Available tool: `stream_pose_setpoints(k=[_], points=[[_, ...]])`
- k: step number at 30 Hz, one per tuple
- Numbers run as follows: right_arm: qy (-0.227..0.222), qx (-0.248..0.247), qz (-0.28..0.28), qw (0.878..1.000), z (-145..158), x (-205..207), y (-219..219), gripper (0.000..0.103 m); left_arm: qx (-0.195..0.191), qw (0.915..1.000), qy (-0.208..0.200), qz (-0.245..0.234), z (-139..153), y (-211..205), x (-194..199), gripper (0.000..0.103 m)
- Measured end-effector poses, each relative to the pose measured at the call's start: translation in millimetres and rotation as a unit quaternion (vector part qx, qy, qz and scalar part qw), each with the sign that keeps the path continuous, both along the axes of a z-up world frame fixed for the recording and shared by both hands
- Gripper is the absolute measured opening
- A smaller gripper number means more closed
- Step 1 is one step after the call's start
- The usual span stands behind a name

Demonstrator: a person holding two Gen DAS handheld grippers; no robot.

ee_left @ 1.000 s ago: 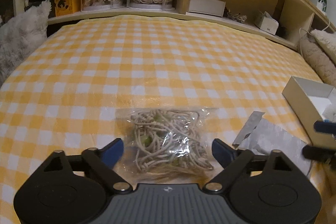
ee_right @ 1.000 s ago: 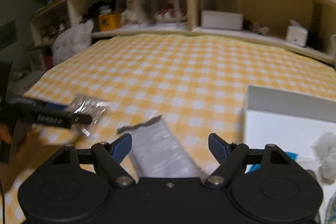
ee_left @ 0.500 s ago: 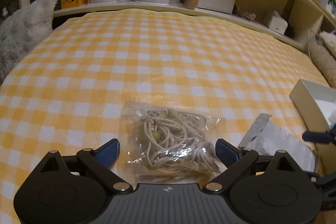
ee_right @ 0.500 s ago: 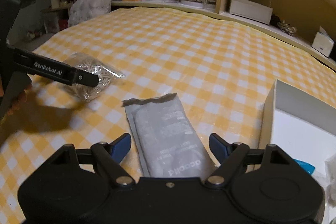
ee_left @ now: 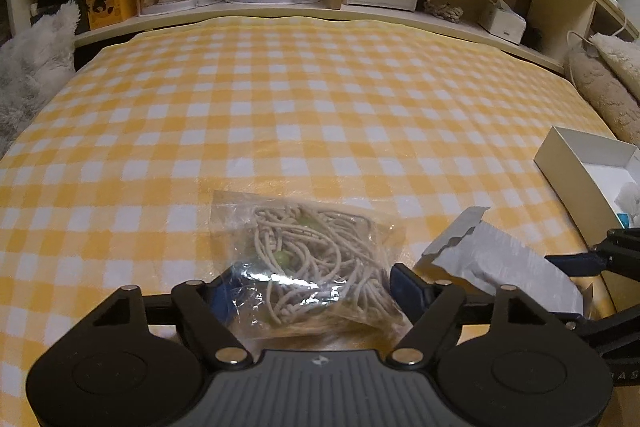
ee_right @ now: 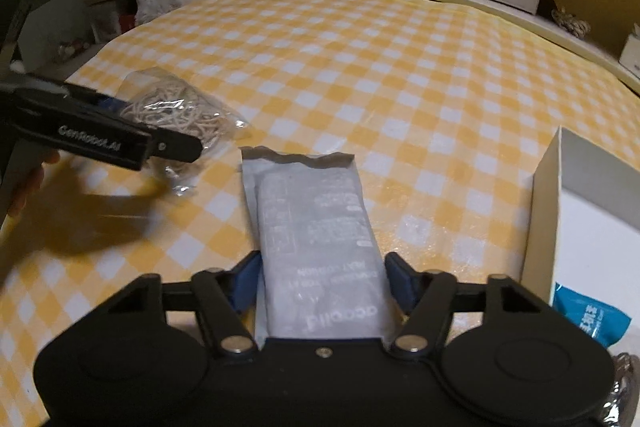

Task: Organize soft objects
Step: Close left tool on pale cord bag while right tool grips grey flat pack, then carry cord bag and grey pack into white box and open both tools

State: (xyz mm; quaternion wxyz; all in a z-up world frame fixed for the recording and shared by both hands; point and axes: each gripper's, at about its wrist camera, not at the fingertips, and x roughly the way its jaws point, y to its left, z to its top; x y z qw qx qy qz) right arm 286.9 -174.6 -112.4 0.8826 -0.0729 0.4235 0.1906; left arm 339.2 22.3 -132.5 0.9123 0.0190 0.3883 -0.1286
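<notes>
Closing left gripper: jaws just narrowed onto clear cord bag.
Right gripper: jaws just narrowed, clasping grey pouch.
Lower right: white box beside pouch.

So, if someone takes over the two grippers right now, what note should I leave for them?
Left gripper: jaws have just been closing, pads now on the clear bag of cords.
Right gripper: also just closing, pads on the grey pouch.
Both things lie on the checked cloth, not lifted.
White box, at the right, already holds a blue packet.
To do: probably lift both into the box.
</notes>
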Motion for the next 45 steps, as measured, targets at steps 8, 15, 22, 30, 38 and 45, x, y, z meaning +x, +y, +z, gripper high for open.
stream_pose_setpoints(k=[8, 15, 22, 30, 38, 45], points=[[-0.010, 0.001, -0.010, 1.000, 5.4, -5.3, -0.7, 0.055, -0.030, 0.9993, 0.002, 0.024, 10.9, 8.4, -6.8, 0.070], [-0.041, 0.006, -0.048, 0.998, 26.3, -9.0, -8.7, 0.055, -0.059, 0.9976, -0.021, 0.031, 37.5, 10.3, -20.0, 0.069], [-0.075, 0.018, -0.081, 0.994, 58.8, -22.2, -22.3, 0.054, -0.089, 0.9943, -0.054, 0.023, 72.5, 3.8, -40.8, 0.069], [-0.113, 0.035, -0.120, 0.986, 101.5, -48.0, -48.7, 0.054, -0.110, 0.9903, -0.085, 0.001, 104.0, -15.3, -63.0, 0.069], [-0.149, 0.033, -0.164, 0.975, 135.6, -77.3, -96.6, 0.054, -0.130, 0.9854, -0.106, -0.030, 130.0, -59.0, -79.3, 0.069], [-0.156, 0.016, -0.229, 0.961, 149.7, -88.7, -150.2, 0.055, -0.150, 0.9812, -0.100, -0.069, 134.7, -121.8, -78.8, 0.069]])
